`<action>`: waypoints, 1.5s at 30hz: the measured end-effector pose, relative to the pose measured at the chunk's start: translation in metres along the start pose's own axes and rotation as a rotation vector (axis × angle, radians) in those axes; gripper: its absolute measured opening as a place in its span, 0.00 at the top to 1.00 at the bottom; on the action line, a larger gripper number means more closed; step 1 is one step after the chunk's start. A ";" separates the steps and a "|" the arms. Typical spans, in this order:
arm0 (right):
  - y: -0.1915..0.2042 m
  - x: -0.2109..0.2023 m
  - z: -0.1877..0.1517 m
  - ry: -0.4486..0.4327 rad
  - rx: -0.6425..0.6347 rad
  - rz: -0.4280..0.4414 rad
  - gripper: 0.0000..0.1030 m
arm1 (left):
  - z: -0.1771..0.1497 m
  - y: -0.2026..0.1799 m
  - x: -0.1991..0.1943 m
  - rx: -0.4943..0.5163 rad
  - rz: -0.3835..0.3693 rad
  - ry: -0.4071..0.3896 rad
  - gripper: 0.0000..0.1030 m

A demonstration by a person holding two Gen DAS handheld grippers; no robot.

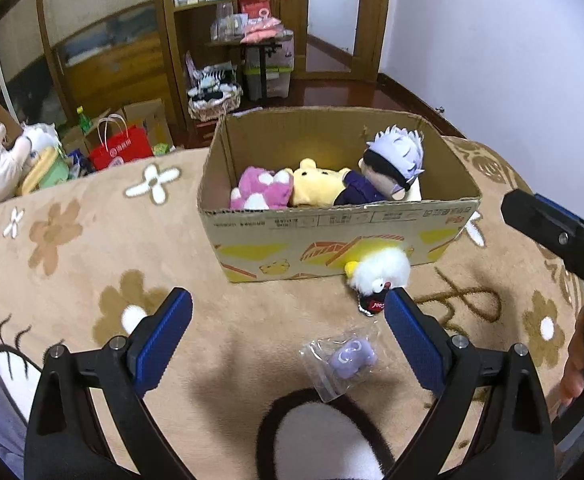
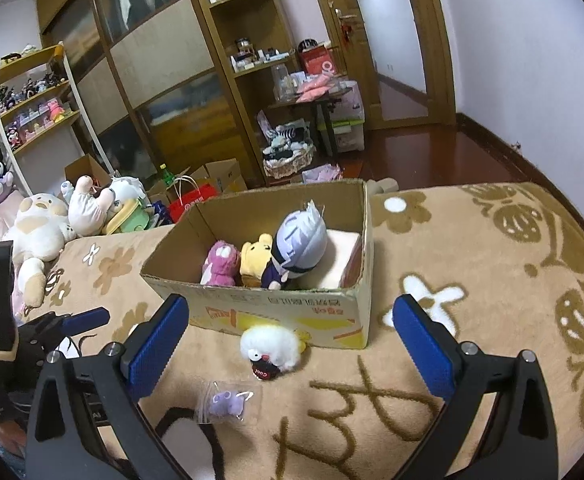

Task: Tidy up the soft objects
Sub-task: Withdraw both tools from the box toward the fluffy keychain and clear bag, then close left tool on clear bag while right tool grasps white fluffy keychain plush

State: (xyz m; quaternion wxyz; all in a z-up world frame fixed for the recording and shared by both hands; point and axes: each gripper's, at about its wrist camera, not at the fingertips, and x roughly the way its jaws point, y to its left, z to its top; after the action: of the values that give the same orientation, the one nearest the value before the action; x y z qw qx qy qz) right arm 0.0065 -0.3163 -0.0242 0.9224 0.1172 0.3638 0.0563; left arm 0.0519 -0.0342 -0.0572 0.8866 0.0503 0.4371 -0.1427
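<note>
Hovering wide open and empty over the flowered blanket (image 1: 92, 248), the left gripper (image 1: 288, 312) and right gripper (image 2: 290, 316) are touching nothing. Nearest, a bagged purple toy (image 1: 350, 356) is lying flat. Beyond it, a white fluffy toy (image 1: 380, 272) is leaning against the cardboard box (image 1: 332, 236), head toward the grippers. Inside are lying a pink plush (image 1: 262, 190), yellow bear (image 1: 316, 186) and white-haired doll (image 1: 388, 170).

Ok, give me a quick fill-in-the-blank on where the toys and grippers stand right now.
1. The pink plush lies inside the cardboard ____.
2. The white fluffy toy sits on the blanket, touching the box's ____ wall.
3. The small purple toy is sealed in a clear ____.
4. Both the left gripper and the right gripper are ____.

Missing words: box; front; bag; open
</note>
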 end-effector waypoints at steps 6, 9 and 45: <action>-0.003 0.021 -0.008 0.059 0.049 0.019 0.00 | -0.001 0.002 0.021 -0.041 -0.014 0.047 0.07; -0.005 0.033 -0.012 0.088 0.069 0.009 0.00 | -0.001 0.002 0.029 -0.054 -0.015 0.063 0.07; -0.011 0.121 -0.042 0.363 0.172 0.065 0.33 | -0.017 -0.004 0.113 -0.203 -0.230 0.344 0.07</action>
State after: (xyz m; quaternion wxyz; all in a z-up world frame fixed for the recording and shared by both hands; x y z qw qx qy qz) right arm 0.0657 -0.2965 -0.1363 0.8259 0.1953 0.5236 0.0750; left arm 0.1030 -0.0582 -0.1568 0.7775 -0.0656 0.5966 -0.1876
